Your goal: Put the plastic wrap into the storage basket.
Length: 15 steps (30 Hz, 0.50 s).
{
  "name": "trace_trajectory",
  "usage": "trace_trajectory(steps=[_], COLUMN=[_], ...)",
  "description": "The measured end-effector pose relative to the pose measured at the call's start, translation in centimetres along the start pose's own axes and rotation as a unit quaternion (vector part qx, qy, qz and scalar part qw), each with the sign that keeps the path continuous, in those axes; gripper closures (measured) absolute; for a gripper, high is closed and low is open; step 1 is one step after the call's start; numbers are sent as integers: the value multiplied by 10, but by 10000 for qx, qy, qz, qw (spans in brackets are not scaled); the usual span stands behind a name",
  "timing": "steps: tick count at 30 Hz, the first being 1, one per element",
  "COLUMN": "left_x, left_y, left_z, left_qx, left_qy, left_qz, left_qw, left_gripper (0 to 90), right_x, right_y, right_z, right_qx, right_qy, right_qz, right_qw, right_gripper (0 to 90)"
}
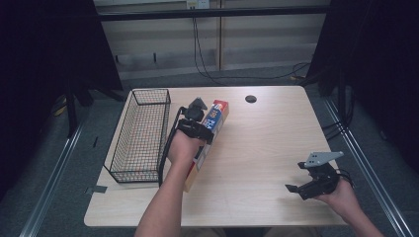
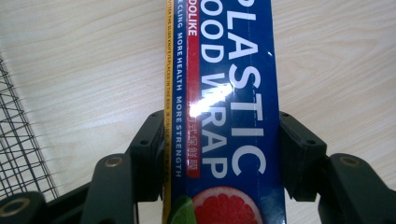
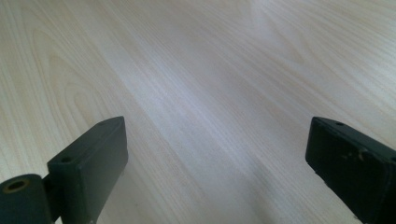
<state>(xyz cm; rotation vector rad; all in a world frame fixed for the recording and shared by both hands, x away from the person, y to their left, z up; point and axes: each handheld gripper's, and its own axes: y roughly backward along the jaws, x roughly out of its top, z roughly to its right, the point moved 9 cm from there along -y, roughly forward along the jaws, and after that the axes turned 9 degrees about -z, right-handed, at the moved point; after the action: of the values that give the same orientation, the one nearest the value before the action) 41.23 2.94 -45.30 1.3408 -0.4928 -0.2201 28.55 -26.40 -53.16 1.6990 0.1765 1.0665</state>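
Note:
A long blue box of plastic food wrap point(image 1: 211, 129) with a yellow edge and a grapefruit picture lies lengthwise in my left gripper point(image 1: 200, 131), just right of the wire basket point(image 1: 141, 132). In the left gripper view both black pads point(image 2: 152, 140) press on the sides of the box point(image 2: 229, 93), which hangs a little above the wooden table point(image 2: 84, 70). My right gripper point(image 1: 302, 183) rests near the table's front right corner, held by a hand. Its jaws stand wide apart in the right gripper view, with bare wood point(image 3: 196, 93) between them point(image 3: 217, 144).
The black wire basket stands along the table's left side, and its mesh point(image 2: 18, 140) shows at the left gripper view's left edge. A round dark cable hole point(image 1: 250, 98) sits near the table's point(image 1: 267, 148) far edge. Cables trail on the floor behind.

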Motion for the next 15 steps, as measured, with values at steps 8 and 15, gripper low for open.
trace_trajectory(steps=[8, 15], left_x=[0, -2], left_y=[8, 15], left_z=[-8, -15], left_qx=[23, 21], left_qy=[70, 162], left_qz=[23, 37], left_qw=[10000, 9999], left_gripper=[433, 433], right_x=[0, 0], right_y=[0, 0], right_z=[0, 0], right_qx=[3, -14], right_qy=[7, -12], right_qz=[-11, 3], right_qw=[10000, 10000], right_gripper=[57, 54])
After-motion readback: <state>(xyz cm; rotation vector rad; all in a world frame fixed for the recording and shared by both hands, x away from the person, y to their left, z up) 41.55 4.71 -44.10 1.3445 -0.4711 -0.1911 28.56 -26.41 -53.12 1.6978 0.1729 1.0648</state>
